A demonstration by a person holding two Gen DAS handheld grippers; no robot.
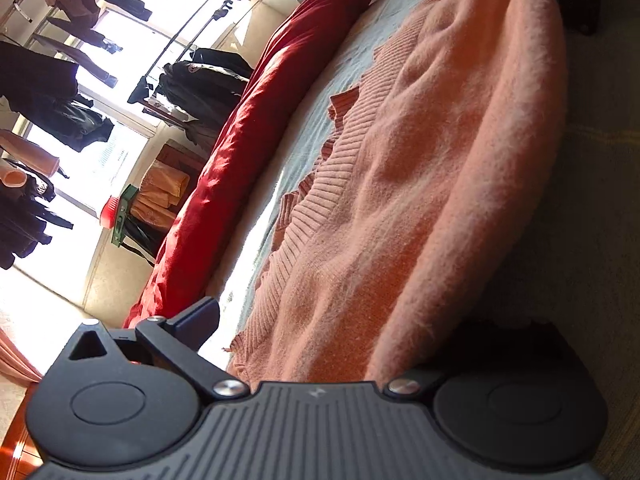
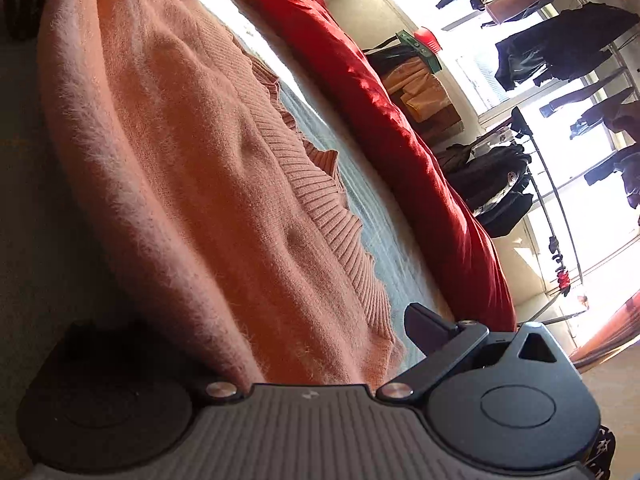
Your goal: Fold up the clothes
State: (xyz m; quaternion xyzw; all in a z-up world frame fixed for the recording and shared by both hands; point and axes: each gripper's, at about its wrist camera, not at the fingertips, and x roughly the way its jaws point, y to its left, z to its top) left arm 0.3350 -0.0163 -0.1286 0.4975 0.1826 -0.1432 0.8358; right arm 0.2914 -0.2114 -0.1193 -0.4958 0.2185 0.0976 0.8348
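Left wrist view: pink fuzzy sweater [image 1: 420,168] lies spread on the grey bed sheet [image 1: 320,120], draping over the bed's near edge.

I read both grippers as biting that draped edge: the left gripper [image 1: 320,360] and right gripper [image 2: 316,364] each show one finger [image 1: 196,320] above the fabric with sweater between the jaws, other finger hidden, so whether they're actually clamped I cannot tell. Probably placed for lifting an edge. Knit is fluffy, with a ribbed, ruffled hem [image 2: 320,196]. Red duvet [image 1: 240,140] bunched beyond; dark clothes [image 2: 560,48] hang by the window.
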